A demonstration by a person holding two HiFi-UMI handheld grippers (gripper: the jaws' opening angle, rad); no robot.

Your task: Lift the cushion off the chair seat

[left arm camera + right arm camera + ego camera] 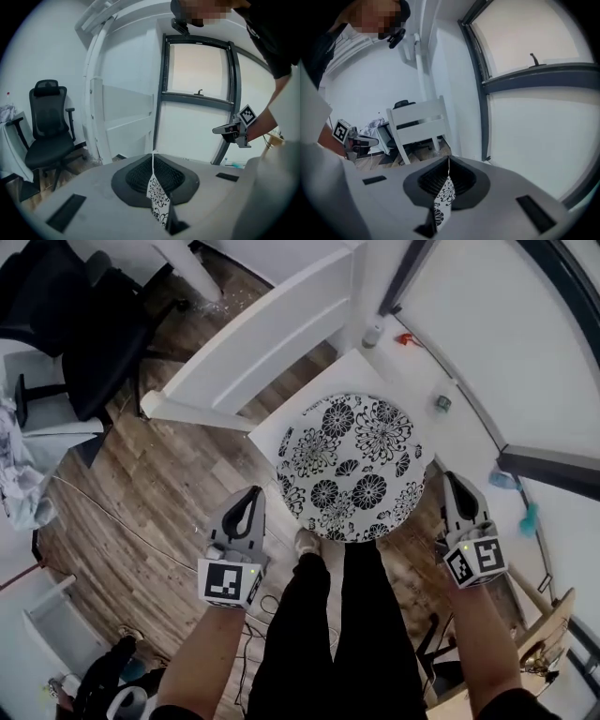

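Cushion held above chair seat, left gripper pinching its rim at 8 o'clock, right gripper pinching at 4 o'clock, evidently to keep it level.

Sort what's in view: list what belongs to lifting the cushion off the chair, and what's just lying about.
Belongs to the job:
- floral cushion
- left gripper and right gripper, each shut on the cushion's edge
- white chair

Just lying about:
- black office chair
- cable on the floor
- crumpled cloth at the left edge
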